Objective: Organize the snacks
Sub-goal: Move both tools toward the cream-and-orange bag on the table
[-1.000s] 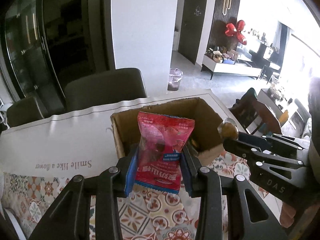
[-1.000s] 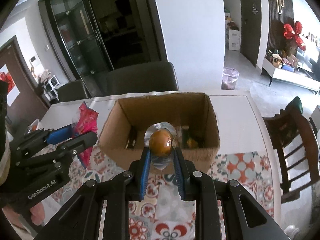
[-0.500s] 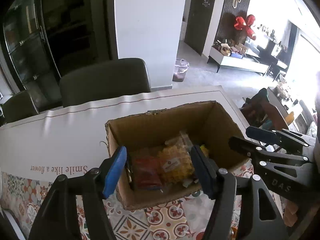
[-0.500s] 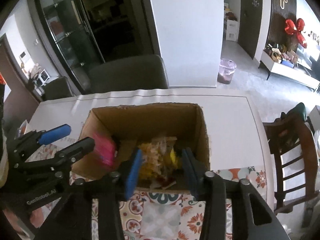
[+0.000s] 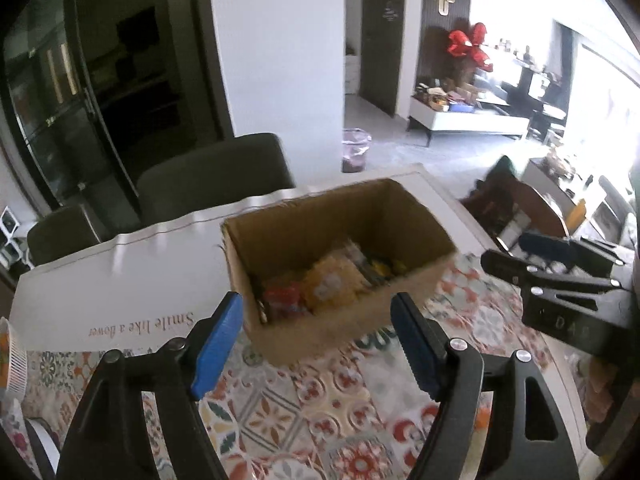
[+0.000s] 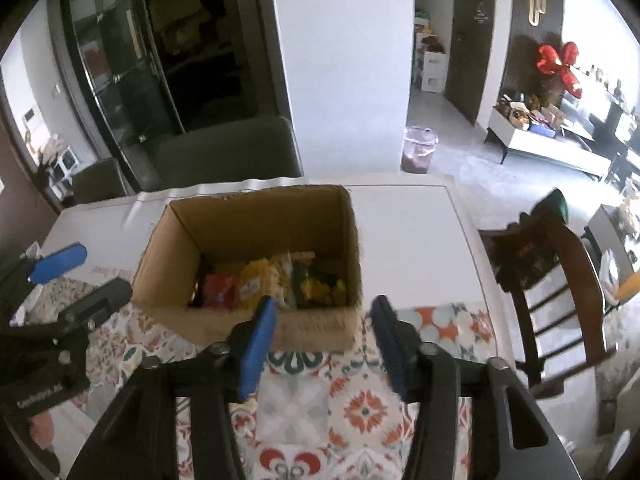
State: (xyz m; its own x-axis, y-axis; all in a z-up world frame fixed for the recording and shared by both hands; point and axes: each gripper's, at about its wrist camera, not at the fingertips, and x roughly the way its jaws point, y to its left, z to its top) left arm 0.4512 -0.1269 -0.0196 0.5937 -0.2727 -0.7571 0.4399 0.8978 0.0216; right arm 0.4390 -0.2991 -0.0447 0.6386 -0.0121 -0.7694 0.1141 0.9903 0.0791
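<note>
An open cardboard box (image 5: 416, 292) (image 6: 160, 280) stands on the table and holds several snack packs: a red pack (image 5: 282, 296) (image 6: 218, 288), a yellow pack (image 5: 332, 286) (image 6: 254, 280) and darker packs (image 6: 316, 284). My left gripper (image 5: 318, 330) is open and empty, just in front of the box's near left corner. My right gripper (image 6: 324, 330) is open and empty, in front of the box's near right wall. The right gripper shows at the right of the left wrist view (image 5: 560, 280), and the left gripper at the left of the right wrist view (image 6: 68, 280).
A patterned cloth (image 5: 304, 412) (image 6: 360, 404) covers the near table; a white sheet with lettering (image 5: 120, 280) lies behind it. Dark chairs (image 5: 212, 176) stand at the far side. A wooden chair (image 6: 548, 280) stands to the right. A white item (image 5: 12, 356) sits at the left edge.
The left gripper let go of the red pack and the right gripper let go of the round brown snack, both into the box. Both grippers opened and have drawn back from the box.
</note>
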